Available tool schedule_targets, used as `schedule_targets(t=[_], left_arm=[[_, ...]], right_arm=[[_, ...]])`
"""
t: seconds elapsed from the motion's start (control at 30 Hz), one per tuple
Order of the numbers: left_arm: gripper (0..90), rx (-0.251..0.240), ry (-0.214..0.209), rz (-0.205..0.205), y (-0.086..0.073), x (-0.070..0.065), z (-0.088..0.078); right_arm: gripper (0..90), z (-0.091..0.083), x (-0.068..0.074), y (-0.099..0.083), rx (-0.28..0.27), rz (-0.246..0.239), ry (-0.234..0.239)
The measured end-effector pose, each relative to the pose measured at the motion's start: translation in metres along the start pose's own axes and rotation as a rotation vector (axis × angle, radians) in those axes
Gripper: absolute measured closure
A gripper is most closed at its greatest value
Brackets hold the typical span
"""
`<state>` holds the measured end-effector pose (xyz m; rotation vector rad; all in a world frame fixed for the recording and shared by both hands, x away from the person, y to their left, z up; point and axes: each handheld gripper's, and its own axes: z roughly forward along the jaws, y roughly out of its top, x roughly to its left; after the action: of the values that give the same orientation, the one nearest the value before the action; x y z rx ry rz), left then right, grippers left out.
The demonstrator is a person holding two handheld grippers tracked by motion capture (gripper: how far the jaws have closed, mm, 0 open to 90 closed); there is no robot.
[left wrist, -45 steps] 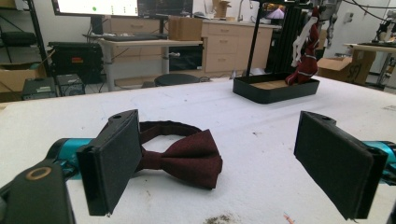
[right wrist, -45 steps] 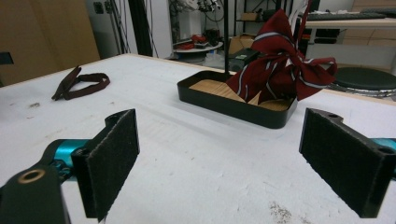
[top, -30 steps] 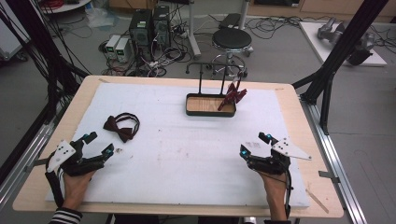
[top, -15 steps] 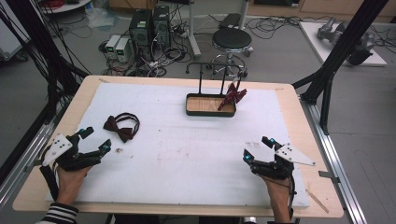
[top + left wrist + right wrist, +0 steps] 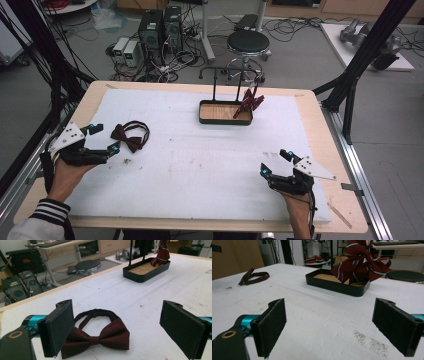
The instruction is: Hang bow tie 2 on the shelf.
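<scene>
The left gripper [image 5: 103,138] is a black handheld frame with teal-blue joints at the base of its two jaws and a grey three-cornered plate on top, dotted with small dark marks. Its fingers [image 5: 58,327] are flat black rectangular blocks faced with matt padding, each with a small hole at the top corner; a brass-coloured ring sits in the black body at 8 o'clock. The right gripper [image 5: 274,162] is built alike, its pads [image 5: 273,323] rough and felt-like. The person's left sleeve [image 5: 49,212] has a black-and-white striped cuff.
</scene>
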<state>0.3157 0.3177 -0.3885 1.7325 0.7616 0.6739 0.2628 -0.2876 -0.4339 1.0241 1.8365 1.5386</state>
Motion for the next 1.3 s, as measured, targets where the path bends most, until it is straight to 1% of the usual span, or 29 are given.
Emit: schedule_targets(t=[0.07, 0.1, 0.13, 0.2, 0.27, 0.33, 0.43, 0.53, 0.57, 0.67, 0.73, 0.8, 0.87, 0.97, 1.03, 1.07, 1.1, 1.13, 1.17, 1.2, 1.23, 1.3], left_arm=[[12.6, 0.007, -0.028, -0.012, 0.004, 0.004, 0.002], [12.6, 0.01, -0.032, -0.008, 0.006, 0.006, 0.003], [12.5, 0.019, -0.034, 0.0, 0.008, 0.008, 0.005], [12.4, 0.045, -0.044, -0.003, 0.011, 0.012, 0.008], [11.8, 0.071, -0.057, 0.0, 0.014, 0.017, 0.011], [11.6, 0.083, -0.071, 0.0, 0.016, 0.02, 0.014], [11.6, 0.125, -0.097, 0.026, 0.019, 0.023, 0.019], [11.6, 0.153, -0.129, 0.043, 0.021, 0.026, 0.024], [11.6, 0.166, -0.141, 0.057, 0.023, 0.028, 0.026], [11.6, 0.187, -0.157, 0.069, 0.025, 0.03, 0.03], [11.6, 0.208, -0.169, 0.081, 0.025, 0.032, 0.034], [11.6, 0.231, -0.176, 0.09, 0.026, 0.033, 0.038], [11.6, 0.241, -0.183, 0.091, 0.025, 0.034, 0.041], [11.7, 0.271, -0.199, 0.113, 0.025, 0.036, 0.047], [11.7, 0.27, -0.205, 0.118, 0.025, 0.037, 0.049], [11.7, 0.272, -0.208, 0.123, 0.025, 0.037, 0.05], [11.7, 0.282, -0.211, 0.127, 0.025, 0.038, 0.052], [11.7, 0.289, -0.212, 0.137, 0.025, 0.038, 0.053], [11.7, 0.296, -0.214, 0.155, 0.025, 0.038, 0.054], [11.8, 0.303, -0.218, 0.167, 0.025, 0.039, 0.056], [11.9, 0.304, -0.227, 0.172, 0.025, 0.04, 0.057], [11.9, 0.317, -0.227, 0.18, 0.026, 0.042, 0.059]], right_arm=[[11.3, 0.001, 0.0, -0.001, -0.004, -0.005, 0.0], [11.2, 0.0, 0.001, -0.001, -0.001, 0.001, 0.002], [11.2, 0.001, 0.0, -0.002, -0.012, -0.002, 0.006], [11.2, 0.0, 0.001, -0.003, -0.015, 0.006, 0.008], [11.2, 0.0, 0.001, -0.004, -0.015, 0.003, 0.008], [11.2, 0.0, 0.001, -0.004, -0.019, 0.001, 0.009], [11.2, 0.001, 0.0, -0.005, -0.018, 0.004, 0.008], [11.2, 0.001, 0.0, -0.006, -0.017, 0.005, 0.005], [11.2, 0.001, 0.0, -0.007, -0.019, 0.006, 0.005], [11.2, 0.0, 0.0, -0.008, -0.027, 0.002, 0.01], [11.2, 0.0, 0.0, -0.008, -0.029, 0.009, 0.012], [11.2, 0.0, 0.0, -0.009, -0.032, 0.014, 0.012], [11.3, 0.0, -0.001, -0.01, -0.03, 0.017, 0.012], [11.2, 0.0, -0.001, -0.011, -0.024, 0.014, 0.01], [11.2, 0.0, -0.001, -0.011, -0.023, 0.019, 0.012], [11.2, 0.0, -0.002, -0.011, -0.025, 0.012, 0.011], [11.2, 0.001, -0.002, -0.011, -0.025, 0.012, 0.013], [11.2, 0.0, -0.002, -0.012, -0.021, 0.02, 0.015], [11.2, 0.0, -0.002, -0.012, -0.025, 0.013, 0.013], [11.2, 0.0, -0.002, -0.012, -0.03, 0.017, 0.013], [11.2, 0.0, -0.003, -0.013, -0.029, 0.021, 0.013], [11.2, 0.0, -0.004, -0.015, -0.027, 0.031, 0.013]])
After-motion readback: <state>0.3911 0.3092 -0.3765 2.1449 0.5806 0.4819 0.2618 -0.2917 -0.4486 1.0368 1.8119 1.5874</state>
